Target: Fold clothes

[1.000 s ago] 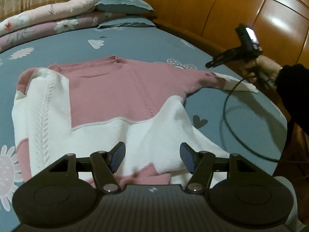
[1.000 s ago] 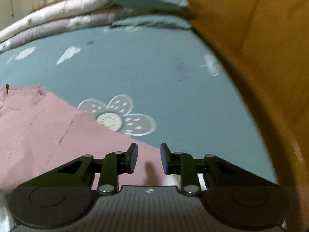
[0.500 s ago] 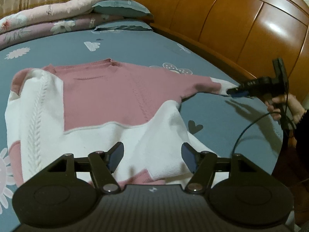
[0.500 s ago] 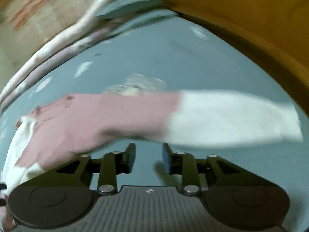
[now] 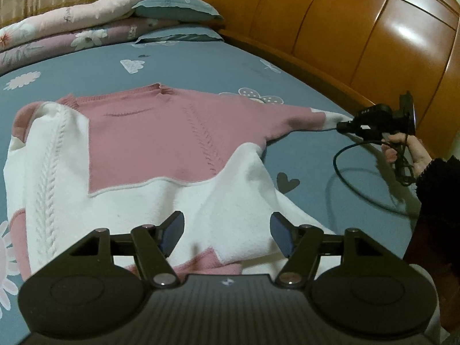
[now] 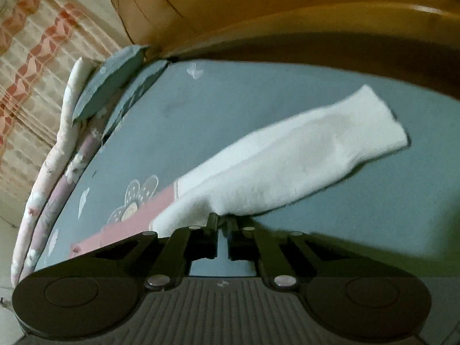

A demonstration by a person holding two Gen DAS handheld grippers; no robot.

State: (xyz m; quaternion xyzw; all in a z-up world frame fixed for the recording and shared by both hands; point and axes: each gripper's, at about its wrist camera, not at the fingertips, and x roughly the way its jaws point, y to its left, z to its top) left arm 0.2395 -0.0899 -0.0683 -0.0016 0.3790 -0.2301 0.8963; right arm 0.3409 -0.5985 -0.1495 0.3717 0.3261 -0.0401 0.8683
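A: Where's the sweater (image 5: 149, 155)?

B: Spread flat on the bed (image 5: 201, 66), one sleeve (image 6: 302, 161) stretched toward the headboard (image 5: 373, 37).

A: And the claws?

B: The right claw (image 6: 222, 220) has just pinched closed on the sleeve's edge, near where white meets pink. The left claw (image 5: 227, 230) hangs open over the hem, gripping nothing.

A: How will it handle?

B: Soft knit, light, limp; I'd expect it to sag and stretch. Better to grip at cuffs, hem or shoulders.

A: Any containers?

B: None visible.
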